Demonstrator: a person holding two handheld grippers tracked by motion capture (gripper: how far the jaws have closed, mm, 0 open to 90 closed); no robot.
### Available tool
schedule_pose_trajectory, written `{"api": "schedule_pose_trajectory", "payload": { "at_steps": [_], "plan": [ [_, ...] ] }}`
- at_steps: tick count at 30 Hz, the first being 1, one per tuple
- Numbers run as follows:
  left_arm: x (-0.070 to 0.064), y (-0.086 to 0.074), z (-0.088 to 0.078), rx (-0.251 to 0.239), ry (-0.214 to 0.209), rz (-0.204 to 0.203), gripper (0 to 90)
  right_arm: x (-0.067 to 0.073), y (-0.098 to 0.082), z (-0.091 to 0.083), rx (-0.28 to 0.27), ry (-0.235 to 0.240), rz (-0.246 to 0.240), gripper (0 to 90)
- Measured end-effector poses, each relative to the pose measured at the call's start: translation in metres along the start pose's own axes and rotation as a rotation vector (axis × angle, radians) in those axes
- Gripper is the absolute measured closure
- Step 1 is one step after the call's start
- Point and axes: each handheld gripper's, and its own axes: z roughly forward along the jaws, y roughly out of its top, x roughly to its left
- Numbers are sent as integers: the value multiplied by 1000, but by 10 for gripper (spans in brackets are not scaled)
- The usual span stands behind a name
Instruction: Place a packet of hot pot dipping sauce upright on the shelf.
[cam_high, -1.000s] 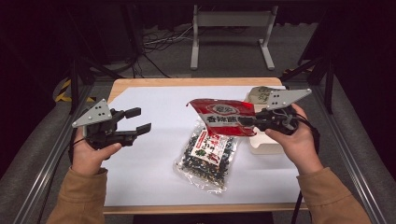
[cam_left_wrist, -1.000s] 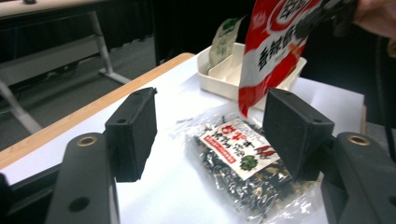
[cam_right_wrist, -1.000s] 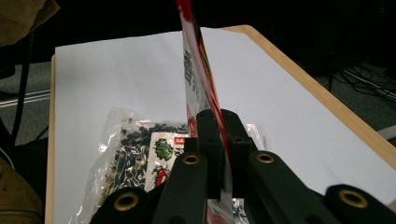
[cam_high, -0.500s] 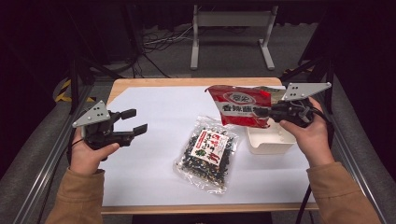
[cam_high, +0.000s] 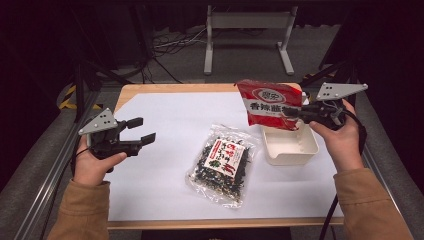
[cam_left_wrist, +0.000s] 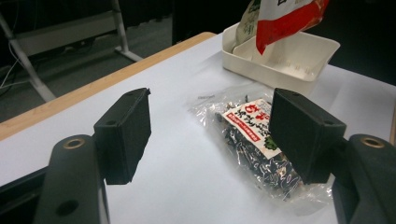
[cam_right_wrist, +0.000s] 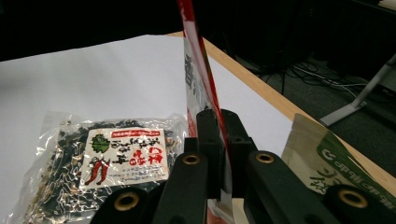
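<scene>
Red packet held over the white tray

Right tongs (cam_high: 295, 114) grip the red packet (cam_high: 269, 103) above the tray (cam_high: 290, 150); left tongs (cam_high: 141, 131), just opening, hold nothing.

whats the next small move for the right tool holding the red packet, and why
Probably lower it and let go. The right tool is shut on the red packet, which hangs over the white tray, where another packet already leans. The left tool is open, with the clear packet lying on the table ahead of it.

Bright overhead light on the white table (cam_high: 165, 112), dark surroundings, slightly soft focus.
</scene>
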Motion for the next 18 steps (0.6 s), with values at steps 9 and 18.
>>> {"api": "schedule_pose_trajectory", "payload": {
  "at_steps": [9,18],
  "plan": [
    [4,-4,2,14,1,-15,298,-15,-6,-4,2,-32,19,884],
    [4,-5,3,26,9,-7,284,-29,-14,-2,9,-60,39,885]
  ]
}}
